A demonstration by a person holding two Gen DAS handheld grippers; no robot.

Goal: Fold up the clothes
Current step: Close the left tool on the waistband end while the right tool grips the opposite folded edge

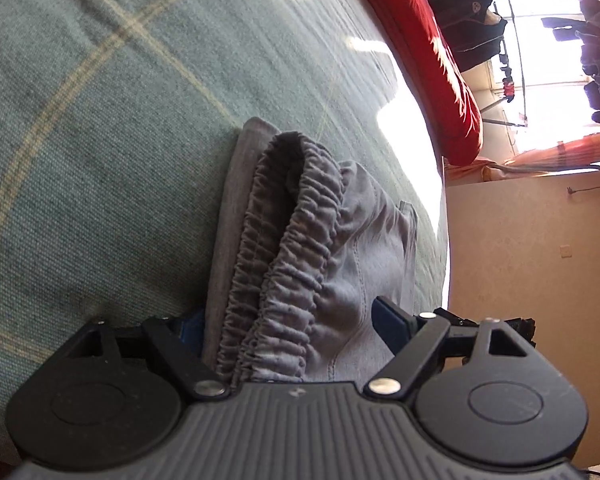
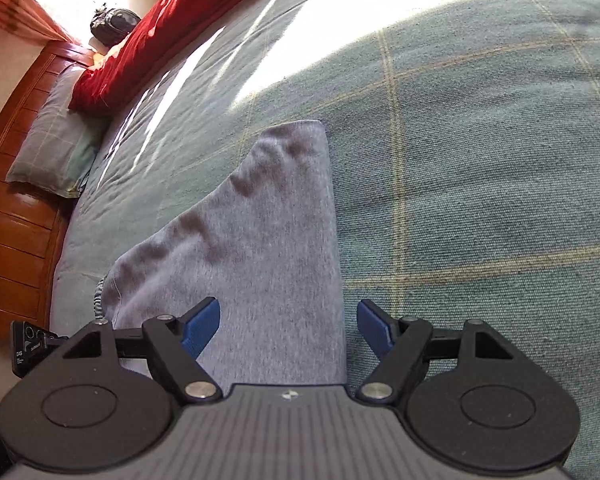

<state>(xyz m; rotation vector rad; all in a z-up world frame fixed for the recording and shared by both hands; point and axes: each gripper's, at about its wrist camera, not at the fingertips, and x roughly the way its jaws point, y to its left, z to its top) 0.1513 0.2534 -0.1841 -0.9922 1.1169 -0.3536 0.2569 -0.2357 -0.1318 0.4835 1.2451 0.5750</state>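
Observation:
Grey shorts with a gathered elastic waistband [image 1: 288, 240] lie folded on the green checked bedspread [image 1: 100, 120]. In the left wrist view my left gripper [image 1: 288, 320] is open, its blue pads on either side of the waistband end; the left pad is mostly hidden behind the cloth. In the right wrist view the plain grey cloth of the shorts [image 2: 260, 220] runs away from me. My right gripper [image 2: 290, 326] is open, its blue fingers [image 2: 202, 326] straddling the near edge of the cloth without closing on it.
A red quilt [image 2: 152, 28] lies along the far side of the bed. A checked pillow [image 2: 56, 148] rests by the wooden headboard [image 2: 16, 184]. Dark clothes [image 1: 472, 20] hang by the bright window. A cream cabinet [image 1: 532, 240] stands beyond the bed edge.

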